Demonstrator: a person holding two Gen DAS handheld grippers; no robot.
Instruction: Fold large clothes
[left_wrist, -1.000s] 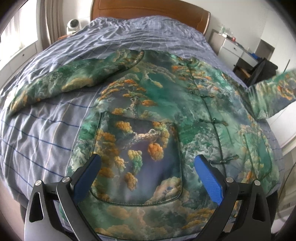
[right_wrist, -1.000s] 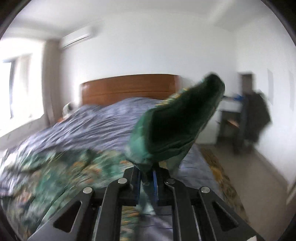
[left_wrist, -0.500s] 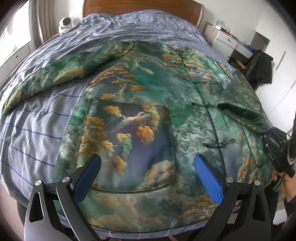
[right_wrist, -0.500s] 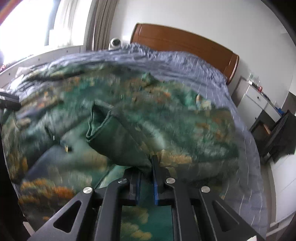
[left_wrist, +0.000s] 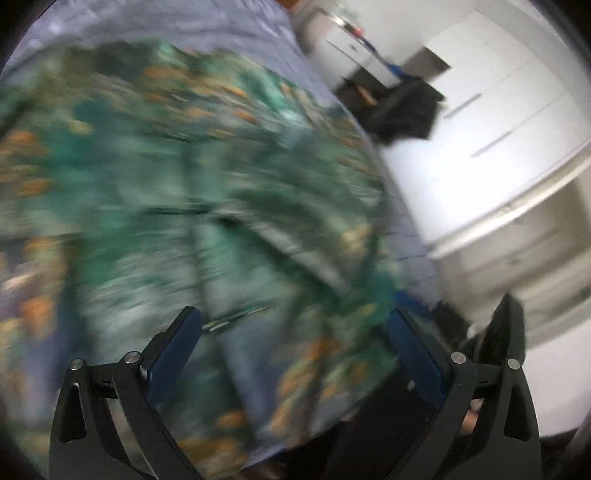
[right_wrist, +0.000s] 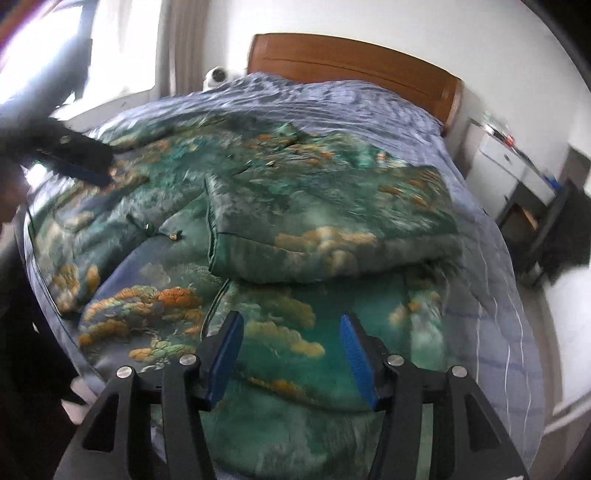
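Both claws spread, empty | right claw (right_wrist: 291, 350), left claw (left_wrist: 293, 339) | jacket (right_wrist: 258, 229) lies just ahead, sleeve (right_wrist: 332, 236) folded across it

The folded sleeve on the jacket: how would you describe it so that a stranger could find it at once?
Start at the wooden headboard and come down the blue checked duvet to the green printed jacket. The sleeve lies folded across the jacket's chest, just beyond the open right gripper. It alone forms a raised thick band with a dark cuff opening at its end.
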